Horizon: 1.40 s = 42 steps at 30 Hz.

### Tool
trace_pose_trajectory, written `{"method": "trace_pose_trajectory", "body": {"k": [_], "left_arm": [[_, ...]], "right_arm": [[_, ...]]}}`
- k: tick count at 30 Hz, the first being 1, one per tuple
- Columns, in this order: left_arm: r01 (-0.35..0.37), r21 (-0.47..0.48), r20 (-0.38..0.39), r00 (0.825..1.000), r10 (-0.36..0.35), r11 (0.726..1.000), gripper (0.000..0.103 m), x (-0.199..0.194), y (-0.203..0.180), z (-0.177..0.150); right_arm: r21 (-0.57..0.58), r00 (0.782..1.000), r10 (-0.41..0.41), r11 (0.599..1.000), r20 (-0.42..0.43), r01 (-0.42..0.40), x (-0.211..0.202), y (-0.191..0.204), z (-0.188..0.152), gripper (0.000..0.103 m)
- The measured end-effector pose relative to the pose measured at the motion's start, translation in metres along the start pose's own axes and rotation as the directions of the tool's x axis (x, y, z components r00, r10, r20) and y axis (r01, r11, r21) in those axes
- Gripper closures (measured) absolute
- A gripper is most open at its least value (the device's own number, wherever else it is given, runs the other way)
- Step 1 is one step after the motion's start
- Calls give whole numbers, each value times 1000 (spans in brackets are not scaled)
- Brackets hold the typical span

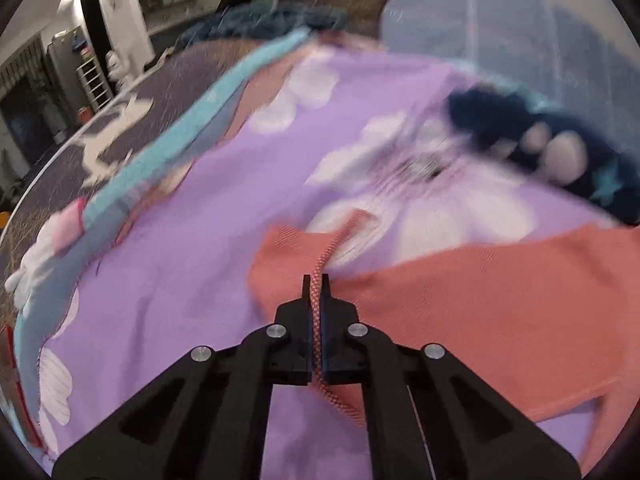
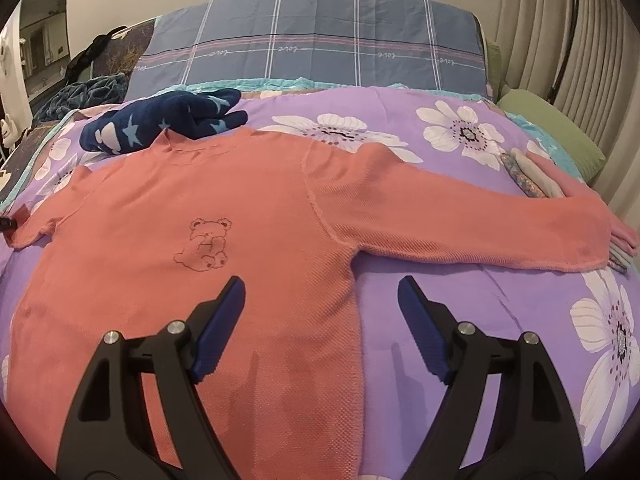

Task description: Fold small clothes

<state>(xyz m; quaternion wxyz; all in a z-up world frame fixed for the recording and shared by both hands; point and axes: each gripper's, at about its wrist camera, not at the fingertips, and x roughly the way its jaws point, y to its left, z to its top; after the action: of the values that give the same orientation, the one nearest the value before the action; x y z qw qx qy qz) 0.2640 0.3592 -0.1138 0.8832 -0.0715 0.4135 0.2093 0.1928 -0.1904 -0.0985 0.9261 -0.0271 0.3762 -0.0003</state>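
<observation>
Purple bedding with big white flowers point(image 2: 460, 216) covers the bed we work on, and a blue plaid pillow point(image 2: 312, 40) lies across its far end. We see the coral-pink sweater point(image 2: 200, 208) best from our right wrist view: it lies flat, front up, a small bear outline stitched on the chest, neck toward the pillow. One sleeve stretches out to the right, its cuff overlapping a small stack of folded clothes point(image 2: 532, 178) near the bed's right edge. A navy garment with pale stars point(image 2: 160, 120) sits bunched just beyond the collar, touching it. A green cushion point(image 2: 552, 132) rests by the curtain on the right.

Our right gripper point(image 2: 320, 312) hovers above the sweater's lower right side, jaws spread wide with nothing between the blue pads; the garment's side edge runs beneath the gap.

Only our left wrist view shows the other grip. There the left gripper point(image 1: 316, 280) is clamped tight on a ribbed edge of the sweater point(image 1: 480, 312), a pinched strip of knit running between the closed jaws. That picture is blurred, yet it alone shows the room beyond the bed's left side: a doorway, shelves point(image 1: 94, 80) and a dark patterned blanket point(image 1: 120, 128) under the purple cover. The navy garment point(image 1: 540, 140) appears there as a smear at upper right.
</observation>
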Motion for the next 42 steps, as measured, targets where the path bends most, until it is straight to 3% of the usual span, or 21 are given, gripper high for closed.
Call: {"method": "trace_pose_trajectory", "body": {"k": [3, 6, 8, 9, 10, 12, 13, 15, 18, 20, 22, 25, 30, 33, 38, 40, 41, 42], "left_arm": [[154, 36, 77, 985, -156, 987, 101, -37, -33, 6], [309, 176, 142, 932, -334, 935, 101, -87, -96, 2], [383, 236, 148, 894, -422, 893, 101, -106, -130, -5], [420, 268, 145, 872, -467, 867, 101, -115, -148, -11], [469, 317, 133, 839, -528, 824, 101, -126, -175, -23], [522, 366, 100, 801, -590, 770, 101, -134, -206, -41], [563, 396, 52, 775, -629, 726, 101, -135, -229, -55], [603, 443, -40, 753, -657, 664, 101, -129, -262, -82], [610, 486, -119, 756, -643, 626, 101, -116, -289, -111], [617, 490, -161, 758, -632, 616, 101, -104, -296, -125], [629, 476, -182, 754, -632, 614, 101, -102, -297, -132], [655, 464, -215, 736, -642, 596, 100, -102, -291, -136], [650, 492, -228, 739, -634, 579, 91, -102, -287, -145], [652, 488, -232, 738, -634, 580, 90, -102, -287, -141], [653, 480, -232, 739, -633, 586, 90, -103, -285, -141], [651, 478, -230, 741, -631, 591, 90, -104, -284, -140], [651, 476, -228, 741, -631, 592, 90, -105, -283, -140], [651, 474, -226, 741, -633, 593, 90, -105, -285, -137]], "right_arm": [[19, 999, 36, 999, -4, -36, 0, -1, 5, 23], [54, 996, 89, 995, -14, -88, 0, -3, 11, 23], [46, 998, 68, 997, -18, -67, -2, -3, 14, 23], [29, 999, 46, 999, -12, -45, -2, -2, 15, 23], [16, 1000, 29, 999, -9, -29, -2, -1, 15, 23], [4, 1000, 7, 1000, -15, -7, 1, -4, 15, 23], [11, 1000, 13, 1000, -28, -13, 3, -7, 15, 23], [32, 998, 35, 999, -55, -33, 9, -13, 17, 23], [40, 995, 76, 996, -72, -73, 15, -17, 21, 36], [34, 986, 137, 990, -98, -134, 24, -13, 26, 68], [25, 974, 189, 982, -124, -187, 33, -6, 32, 77], [27, 941, 292, 956, -173, -291, 47, 11, 41, 77], [-3, 883, 401, 910, -244, -414, 68, 50, 54, 75], [6, 840, 450, 882, -302, -471, 92, 75, 67, 75], [-32, 840, 409, 893, -356, -449, 125, 108, 75, 74], [-12, 834, 432, 886, -344, -464, 130, 112, 77, 72], [-6, 830, 450, 878, -328, -478, 128, 112, 79, 93], [-2, 825, 466, 870, -319, -492, 125, 111, 81, 98]]}}
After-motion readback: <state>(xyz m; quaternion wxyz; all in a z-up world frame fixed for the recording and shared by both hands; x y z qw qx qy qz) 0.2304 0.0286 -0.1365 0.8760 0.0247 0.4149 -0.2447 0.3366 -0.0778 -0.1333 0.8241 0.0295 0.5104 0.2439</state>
